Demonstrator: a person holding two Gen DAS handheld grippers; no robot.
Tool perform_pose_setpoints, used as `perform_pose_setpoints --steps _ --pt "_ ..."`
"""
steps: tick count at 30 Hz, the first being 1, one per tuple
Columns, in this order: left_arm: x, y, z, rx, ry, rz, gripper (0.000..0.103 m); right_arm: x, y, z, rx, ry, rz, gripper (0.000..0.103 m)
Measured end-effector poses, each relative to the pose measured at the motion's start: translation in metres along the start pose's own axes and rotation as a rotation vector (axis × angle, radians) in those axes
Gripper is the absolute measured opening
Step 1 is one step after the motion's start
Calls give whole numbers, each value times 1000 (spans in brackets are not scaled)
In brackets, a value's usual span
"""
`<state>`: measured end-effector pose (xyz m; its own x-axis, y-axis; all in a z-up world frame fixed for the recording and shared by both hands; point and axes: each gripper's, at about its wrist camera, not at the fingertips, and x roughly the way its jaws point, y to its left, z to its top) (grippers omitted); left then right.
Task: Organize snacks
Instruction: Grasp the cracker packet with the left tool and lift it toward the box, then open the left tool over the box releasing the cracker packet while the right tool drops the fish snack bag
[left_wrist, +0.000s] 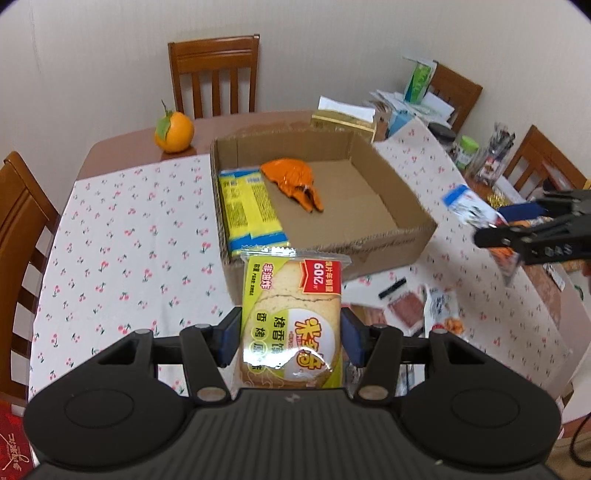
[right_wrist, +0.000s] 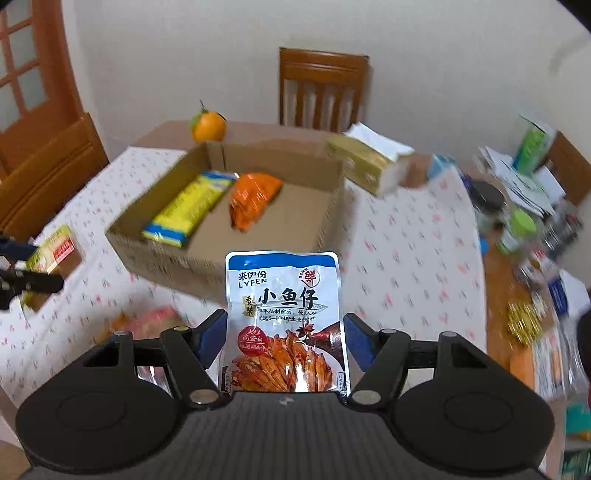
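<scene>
My left gripper (left_wrist: 290, 338) is shut on a green and yellow toasted bun packet (left_wrist: 291, 314), held above the table just before the near wall of the open cardboard box (left_wrist: 388, 240). In the box lie a yellow and blue packet (left_wrist: 249, 210) and an orange packet (left_wrist: 295, 182). My right gripper (right_wrist: 284, 338) is shut on a blue and white dried fish pouch (right_wrist: 284, 317), held in the air before the box (right_wrist: 155, 254). The right gripper also shows in the left wrist view (left_wrist: 491, 229), right of the box, and the left gripper with its packet shows at the left edge of the right wrist view (right_wrist: 22, 273).
An orange with a leaf (left_wrist: 173, 131) sits at the table's far end. A gold tissue box (left_wrist: 343, 123) stands behind the cardboard box. Loose snack packets (left_wrist: 417, 306) lie on the cloth near its front right corner. Jars and papers (left_wrist: 469, 147) crowd the right side. Wooden chairs (left_wrist: 214, 70) surround the table.
</scene>
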<state>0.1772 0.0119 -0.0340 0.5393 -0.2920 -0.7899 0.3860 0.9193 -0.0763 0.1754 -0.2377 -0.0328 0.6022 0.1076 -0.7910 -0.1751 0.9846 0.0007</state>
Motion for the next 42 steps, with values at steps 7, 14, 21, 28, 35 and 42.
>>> perform_pose_setpoints --steps 7,14,21,28,35,42 --pt "6 -1 15 -6 -42 27 54 31 12 49 -70 -47 42 73" --pt "13 2 27 -36 -80 44 54 84 7 97 -55 -38 65 73" --pt "18 2 33 -45 -89 45 54 135 -3 135 -12 -43 25 77" --pt "30 1 41 -29 -79 32 54 131 -7 128 -9 -58 10 103" --pt "43 -6 54 15 -71 13 54 94 -5 99 4 -68 -18 103" --pt "72 -19 76 58 -59 -16 54 56 6 51 24 -88 -91 103"
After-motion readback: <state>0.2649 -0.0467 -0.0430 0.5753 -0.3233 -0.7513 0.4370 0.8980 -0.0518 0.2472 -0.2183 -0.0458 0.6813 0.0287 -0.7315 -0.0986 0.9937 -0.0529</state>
